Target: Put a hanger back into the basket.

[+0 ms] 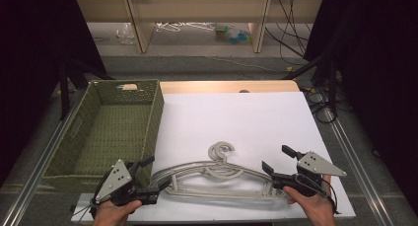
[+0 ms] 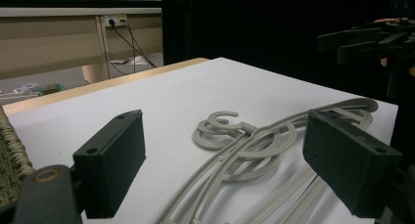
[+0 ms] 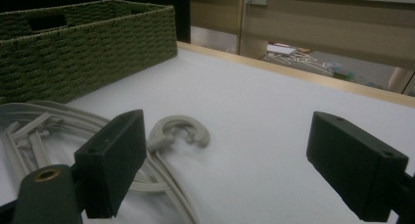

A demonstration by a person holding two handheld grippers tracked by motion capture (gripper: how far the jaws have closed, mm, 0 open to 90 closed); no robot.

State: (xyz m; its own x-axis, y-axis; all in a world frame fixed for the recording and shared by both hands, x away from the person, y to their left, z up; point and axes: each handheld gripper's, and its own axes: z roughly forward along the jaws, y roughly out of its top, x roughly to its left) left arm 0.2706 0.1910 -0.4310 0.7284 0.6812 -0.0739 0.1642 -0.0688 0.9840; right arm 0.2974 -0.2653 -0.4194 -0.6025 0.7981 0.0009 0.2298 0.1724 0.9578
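A small pile of grey plastic hangers (image 1: pixel 197 168) lies near the front of the white table top (image 1: pixel 236 112), hooks (image 1: pixel 222 151) pointing away from me. My left gripper (image 1: pixel 154 172) is open at the pile's left end; in the left gripper view the hangers (image 2: pixel 244 150) run up between the two jaws of that gripper (image 2: pixel 230 160). My right gripper (image 1: pixel 275 157) is open just above the pile's right end. In the right gripper view the hangers (image 3: pixel 29 121) and one hook (image 3: pixel 183 131) lie left of its gap (image 3: pixel 244 170), partly behind the left jaw.
A green woven basket (image 1: pixel 154 118), nothing visible inside, stands on the left of the table, also seen as the basket (image 3: pixel 88 43) beyond the hangers. Beyond the far wooden edge are shelving legs, cables and clutter on the floor. Dark curtains flank both sides.
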